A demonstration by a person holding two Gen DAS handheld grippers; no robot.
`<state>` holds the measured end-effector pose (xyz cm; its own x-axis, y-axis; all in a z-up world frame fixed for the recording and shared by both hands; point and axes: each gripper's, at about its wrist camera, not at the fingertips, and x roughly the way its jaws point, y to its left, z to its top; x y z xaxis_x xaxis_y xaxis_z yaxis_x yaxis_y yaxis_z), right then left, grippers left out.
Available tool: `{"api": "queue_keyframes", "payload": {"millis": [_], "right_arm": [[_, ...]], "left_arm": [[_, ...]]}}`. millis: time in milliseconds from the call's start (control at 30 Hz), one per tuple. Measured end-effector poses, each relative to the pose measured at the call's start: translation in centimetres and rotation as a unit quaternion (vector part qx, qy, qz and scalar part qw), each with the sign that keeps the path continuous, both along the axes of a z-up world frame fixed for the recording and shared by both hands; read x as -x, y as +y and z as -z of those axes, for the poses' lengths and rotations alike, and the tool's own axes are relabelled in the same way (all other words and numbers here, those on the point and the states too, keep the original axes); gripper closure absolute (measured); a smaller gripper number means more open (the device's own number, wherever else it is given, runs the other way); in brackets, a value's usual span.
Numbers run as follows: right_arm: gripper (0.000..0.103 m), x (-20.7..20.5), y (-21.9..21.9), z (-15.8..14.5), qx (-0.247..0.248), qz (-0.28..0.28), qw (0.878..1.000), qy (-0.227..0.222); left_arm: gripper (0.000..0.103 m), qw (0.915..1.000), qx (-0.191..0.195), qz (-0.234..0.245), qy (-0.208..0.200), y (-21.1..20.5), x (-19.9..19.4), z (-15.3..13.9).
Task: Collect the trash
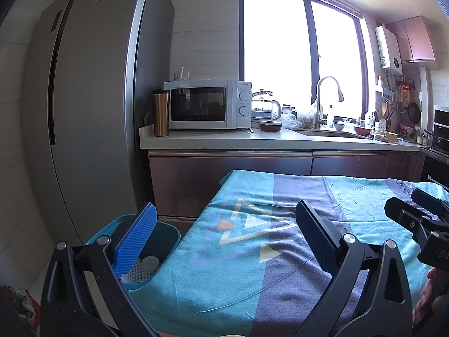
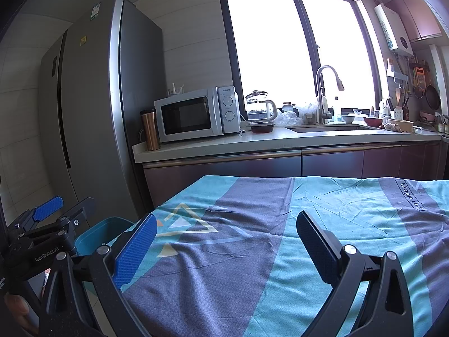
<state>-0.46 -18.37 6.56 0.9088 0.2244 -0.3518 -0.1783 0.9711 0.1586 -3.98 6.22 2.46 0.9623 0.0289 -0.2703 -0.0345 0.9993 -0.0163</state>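
A teal trash bin (image 1: 165, 234) stands on the floor at the table's left edge; inside it I see white netting and a round lid (image 1: 150, 262). The bin also shows in the right wrist view (image 2: 98, 234). My left gripper (image 1: 224, 236) is open and empty, its left finger over the bin and its right finger over the table. My right gripper (image 2: 224, 241) is open and empty above the tablecloth. The right gripper shows at the right edge of the left wrist view (image 1: 415, 213); the left gripper shows at the left of the right wrist view (image 2: 56, 210). No loose trash shows on the table.
The table wears a teal and grey cloth (image 1: 280, 252). Behind it runs a kitchen counter (image 1: 280, 140) with a microwave (image 1: 207, 105), a copper tumbler (image 1: 160, 112), a glass kettle (image 1: 263, 106) and a sink faucet (image 1: 325, 98). A tall fridge (image 1: 92, 112) stands at the left.
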Motion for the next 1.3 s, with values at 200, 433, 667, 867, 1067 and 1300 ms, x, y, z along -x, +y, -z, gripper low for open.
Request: {"api": "queue_keyframes", "payload": {"millis": [200,433,667,867,1067,1300], "right_arm": [[0.007,-0.1,0.0,-0.1,0.001,0.0,1.0,-0.001],[0.007,-0.1,0.0,-0.1,0.0,0.0,1.0,-0.001],[0.007,-0.2,-0.1,-0.1,0.001,-0.001,1.0,0.0],[0.007,-0.4,-0.3,-0.2,0.0,-0.001,1.0,0.001],[0.007,-0.6,-0.5,0.0,0.0,-0.001,1.0,0.002],[0.007,-1.0,-1.5,0.6,-0.002,0.006,1.0,0.012]], "left_arm": [[0.006,1.0,0.0,0.001,0.0,0.0,0.0,0.0],[0.006,1.0,0.001,0.001,0.002,0.0,-0.1,0.1],[0.006,1.0,-0.002,0.006,0.005,-0.1,-0.4,0.1],[0.006,0.9999,-0.002,0.005,0.012,-0.2,-0.8,0.2],[0.006,0.9998,-0.014,0.007,0.011,-0.7,-0.9,0.2],[0.006,0.998,0.005,0.032,0.053,-1.0,-2.7,0.9]]}}
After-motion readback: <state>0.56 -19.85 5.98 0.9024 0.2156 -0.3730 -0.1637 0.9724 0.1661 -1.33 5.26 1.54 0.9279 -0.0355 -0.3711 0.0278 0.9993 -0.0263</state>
